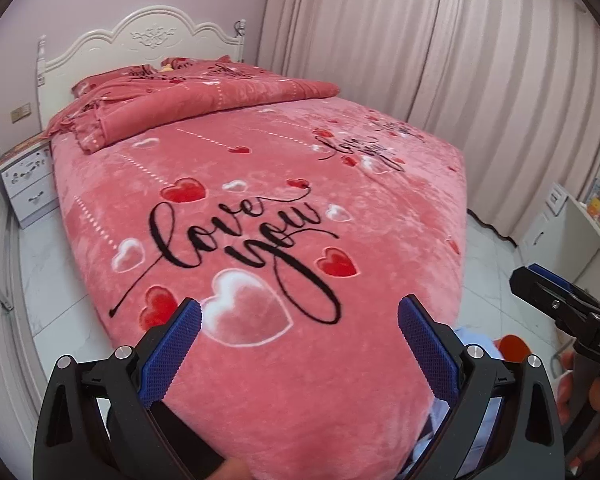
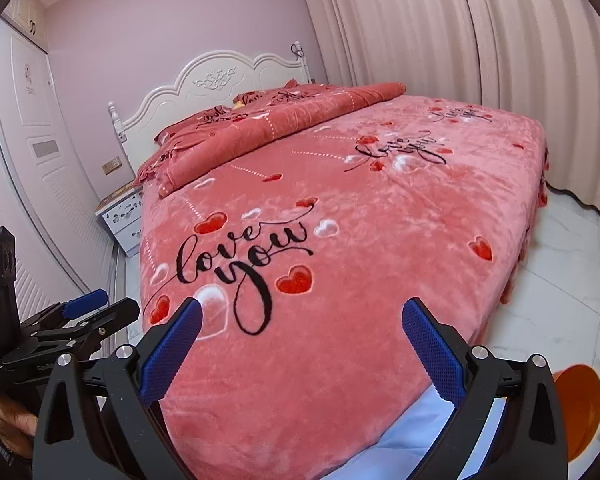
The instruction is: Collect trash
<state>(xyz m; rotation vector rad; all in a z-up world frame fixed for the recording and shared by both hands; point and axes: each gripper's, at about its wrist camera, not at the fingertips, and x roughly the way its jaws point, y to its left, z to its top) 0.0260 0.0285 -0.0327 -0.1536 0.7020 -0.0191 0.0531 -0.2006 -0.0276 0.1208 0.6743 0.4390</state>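
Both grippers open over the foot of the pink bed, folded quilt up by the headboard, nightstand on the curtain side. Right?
One error: the nightstand is not on the curtain side. The right wrist view shows it on the wardrobe side, opposite the curtains. The rest holds: left gripper and right gripper have jaws spread, and the folded quilt lies by the headboard.

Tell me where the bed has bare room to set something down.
Free: the blanket from the folded quilt down to the foot edge, both grippers open above it. Crowded: the head end, under quilt and pillows by the headboard. Floor strip beside the curtain is bare.
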